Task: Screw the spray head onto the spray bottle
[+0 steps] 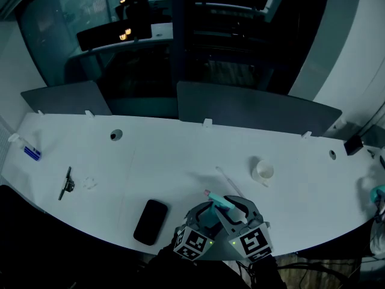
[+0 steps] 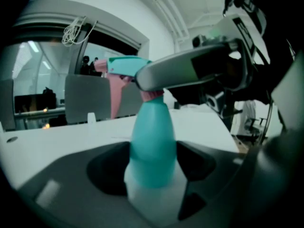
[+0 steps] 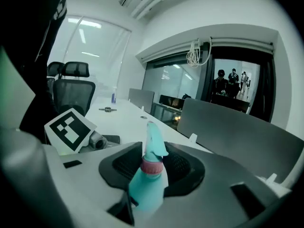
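Two grippers meet over the near edge of a white desk (image 1: 180, 155), just to the right of a black phone (image 1: 150, 221) that lies flat there. Between them is the teal spray bottle (image 2: 152, 141), so it too is just right of the phone and lifted off the desk. The left gripper (image 2: 152, 177) has its jaws closed on the bottle's lower body, where the teal gives way to a pale, see-through base. The spray head (image 2: 124, 64) sits on the neck above a pink collar (image 3: 151, 166), with its pink trigger (image 2: 115, 96) hanging below the nozzle.

The right gripper (image 3: 152, 170) reaches across at the neck – its jaws stand on either side of the collar. A little space shows on both sides, so it is parted and not clamping. From the left gripper view, one of its jaws runs straight across the top of the bottle, just under the head.

A small white cup (image 1: 263, 171) stands farther right of the phone and a bit deeper on the desk – well apart from the bottle
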{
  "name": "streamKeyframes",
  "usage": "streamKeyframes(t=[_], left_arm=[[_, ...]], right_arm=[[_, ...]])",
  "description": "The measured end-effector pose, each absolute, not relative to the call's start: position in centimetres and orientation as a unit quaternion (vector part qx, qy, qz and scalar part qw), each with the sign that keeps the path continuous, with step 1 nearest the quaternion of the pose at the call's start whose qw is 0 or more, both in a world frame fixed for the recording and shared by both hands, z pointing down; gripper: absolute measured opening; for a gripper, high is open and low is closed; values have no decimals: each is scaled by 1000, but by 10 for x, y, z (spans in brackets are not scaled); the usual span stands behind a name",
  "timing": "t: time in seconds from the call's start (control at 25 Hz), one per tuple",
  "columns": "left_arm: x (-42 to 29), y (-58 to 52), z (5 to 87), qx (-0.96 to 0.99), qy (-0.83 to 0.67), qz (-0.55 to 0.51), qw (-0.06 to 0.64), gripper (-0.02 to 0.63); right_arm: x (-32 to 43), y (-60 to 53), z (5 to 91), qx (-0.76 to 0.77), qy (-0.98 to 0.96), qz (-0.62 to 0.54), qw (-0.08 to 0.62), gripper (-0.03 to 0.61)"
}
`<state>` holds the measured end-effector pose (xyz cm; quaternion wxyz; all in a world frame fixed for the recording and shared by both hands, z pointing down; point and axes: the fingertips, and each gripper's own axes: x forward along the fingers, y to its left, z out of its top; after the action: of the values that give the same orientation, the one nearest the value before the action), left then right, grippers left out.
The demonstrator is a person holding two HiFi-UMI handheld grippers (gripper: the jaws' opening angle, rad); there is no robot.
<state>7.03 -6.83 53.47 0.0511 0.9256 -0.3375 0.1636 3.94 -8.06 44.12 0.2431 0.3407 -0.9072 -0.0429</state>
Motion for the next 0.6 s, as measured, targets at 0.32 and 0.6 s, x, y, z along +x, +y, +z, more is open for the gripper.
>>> streamKeyframes(t=[0.32,0.6], left_arm=[[69,-69,535,926,-338,162,49,316],[69,-69,536,926,-336,163,50,316]], right_arm=[[57,-82,425,362,-931,33,39,124],[58,-76,431,366,-930,20,8,123]])
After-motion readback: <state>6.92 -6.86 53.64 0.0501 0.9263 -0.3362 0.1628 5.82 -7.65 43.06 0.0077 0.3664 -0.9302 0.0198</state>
